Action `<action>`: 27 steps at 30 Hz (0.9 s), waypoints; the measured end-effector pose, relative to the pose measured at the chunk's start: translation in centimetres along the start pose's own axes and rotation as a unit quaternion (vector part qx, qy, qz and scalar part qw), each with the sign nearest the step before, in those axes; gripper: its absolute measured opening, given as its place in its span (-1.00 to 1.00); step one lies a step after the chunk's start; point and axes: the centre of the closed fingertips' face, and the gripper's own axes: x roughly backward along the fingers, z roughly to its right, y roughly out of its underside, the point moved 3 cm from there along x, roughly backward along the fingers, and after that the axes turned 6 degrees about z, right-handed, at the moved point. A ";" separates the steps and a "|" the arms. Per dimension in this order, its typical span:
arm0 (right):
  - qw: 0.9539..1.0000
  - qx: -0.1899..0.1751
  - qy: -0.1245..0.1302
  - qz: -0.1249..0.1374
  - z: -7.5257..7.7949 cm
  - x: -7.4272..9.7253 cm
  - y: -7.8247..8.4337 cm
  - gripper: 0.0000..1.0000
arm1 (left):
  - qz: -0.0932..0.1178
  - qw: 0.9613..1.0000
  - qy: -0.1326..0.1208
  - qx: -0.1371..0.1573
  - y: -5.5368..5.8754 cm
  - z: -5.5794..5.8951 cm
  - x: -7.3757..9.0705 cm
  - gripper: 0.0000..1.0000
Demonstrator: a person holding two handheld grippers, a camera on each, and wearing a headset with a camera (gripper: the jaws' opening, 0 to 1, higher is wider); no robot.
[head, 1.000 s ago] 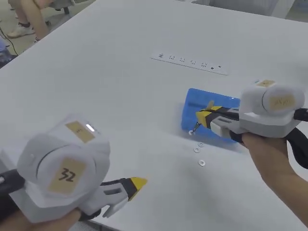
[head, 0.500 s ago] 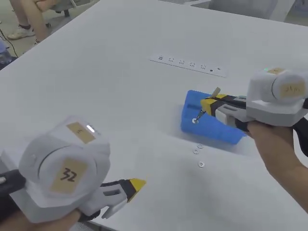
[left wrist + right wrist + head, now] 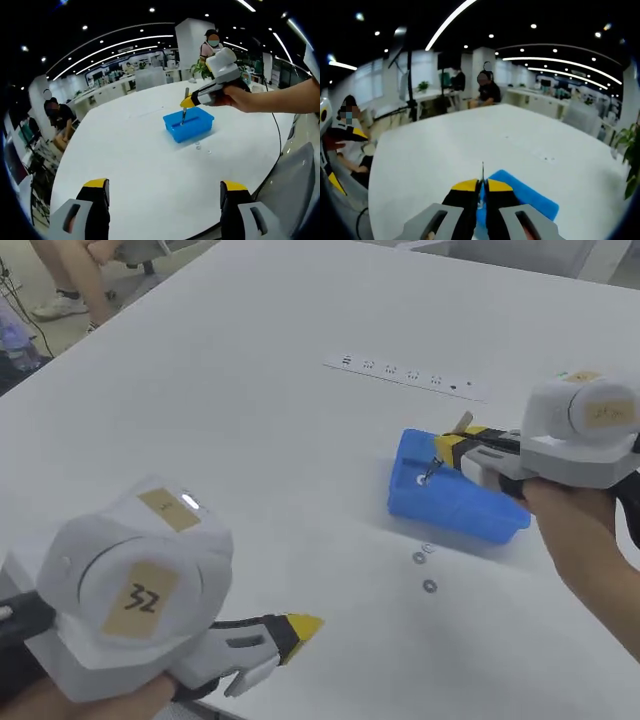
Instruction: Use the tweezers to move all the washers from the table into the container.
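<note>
My right gripper (image 3: 447,448) is shut on metal tweezers (image 3: 430,471), whose tips hang over the left part of the blue container (image 3: 455,510). A small washer (image 3: 422,480) looks pinched at the tips. Three more washers (image 3: 429,586) lie on the white table just in front of the container. In the right gripper view the tweezers (image 3: 482,172) stick out from the closed jaws above the container (image 3: 525,196). My left gripper (image 3: 305,626) is held low at the near left, open and with nothing in it. The left gripper view shows its jaws wide apart, and the right gripper (image 3: 186,101) over the container (image 3: 189,124).
A white power strip (image 3: 405,375) lies flat on the table behind the container. Bare white tabletop (image 3: 250,440) stretches between the two grippers. People sit and stand at other desks beyond the table edge (image 3: 60,120).
My right gripper has risen from the table in front of the container and moved back over it, carrying the tweezers and the washer. The left gripper has stayed in place.
</note>
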 end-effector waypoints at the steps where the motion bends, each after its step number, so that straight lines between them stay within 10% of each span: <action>1: 1.000 -0.002 0.000 -0.002 0.0 -0.1 0.2 -0.98 | -0.002 1.000 -0.001 0.000 0.1 0.0 0.0 0.89; 27: 0.999 -0.002 -0.003 -0.043 0.5 -2.0 4.2 -0.98 | -0.023 1.000 0.007 0.009 0.8 0.3 -0.7 0.98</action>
